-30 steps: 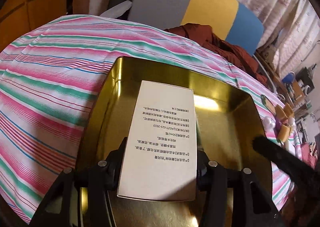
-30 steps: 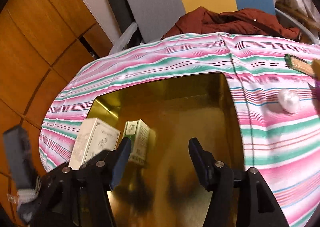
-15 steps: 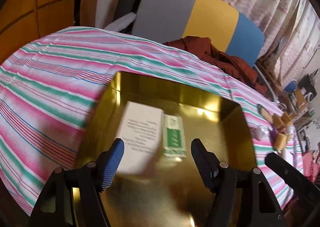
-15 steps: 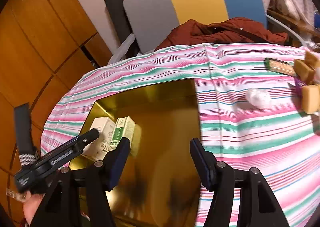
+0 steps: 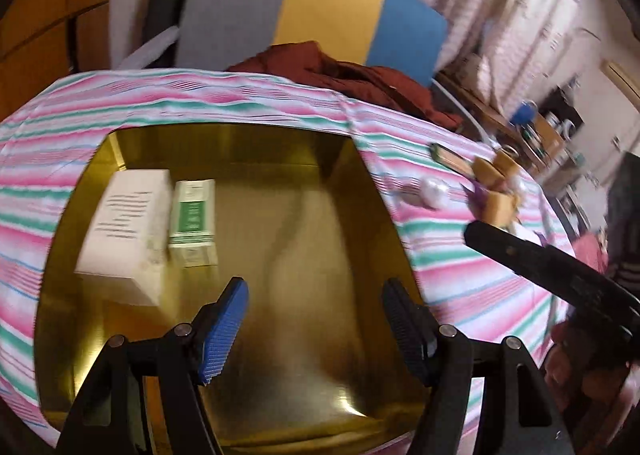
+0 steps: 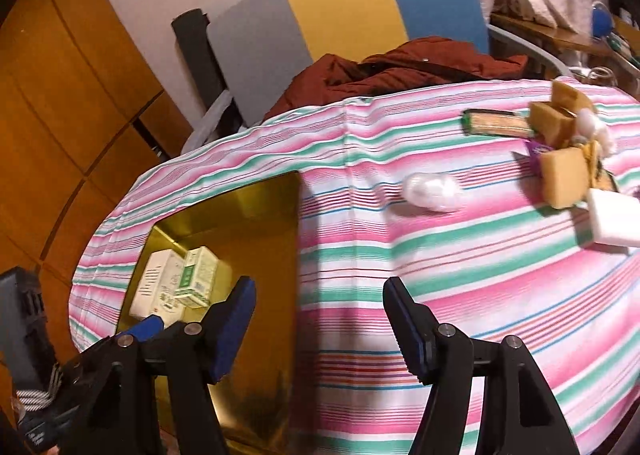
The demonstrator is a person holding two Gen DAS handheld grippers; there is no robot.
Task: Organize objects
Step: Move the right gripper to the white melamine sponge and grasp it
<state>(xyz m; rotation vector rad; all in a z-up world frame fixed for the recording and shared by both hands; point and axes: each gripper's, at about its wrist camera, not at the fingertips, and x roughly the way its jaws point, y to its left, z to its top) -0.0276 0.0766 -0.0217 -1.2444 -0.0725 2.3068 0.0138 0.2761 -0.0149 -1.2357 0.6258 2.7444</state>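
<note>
Hovering with fingers apart and empty, the left gripper (image 5: 314, 319) hangs over the gold tray (image 5: 312, 239); the right gripper (image 6: 320, 325), likewise spread, is above the striped table (image 6: 460, 275). Inside the tray's far-left corner, a white box (image 5: 124, 231) touches a green box (image 5: 193, 223).

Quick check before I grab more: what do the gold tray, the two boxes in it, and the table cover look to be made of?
The tray looks like thin metal with a shiny gold finish: it mirrors light and shapes. The white box and the green-and-white box look like matte printed cardboard, with crisp folded edges. The table cover is woven striped cloth, with a visible crease.
</note>
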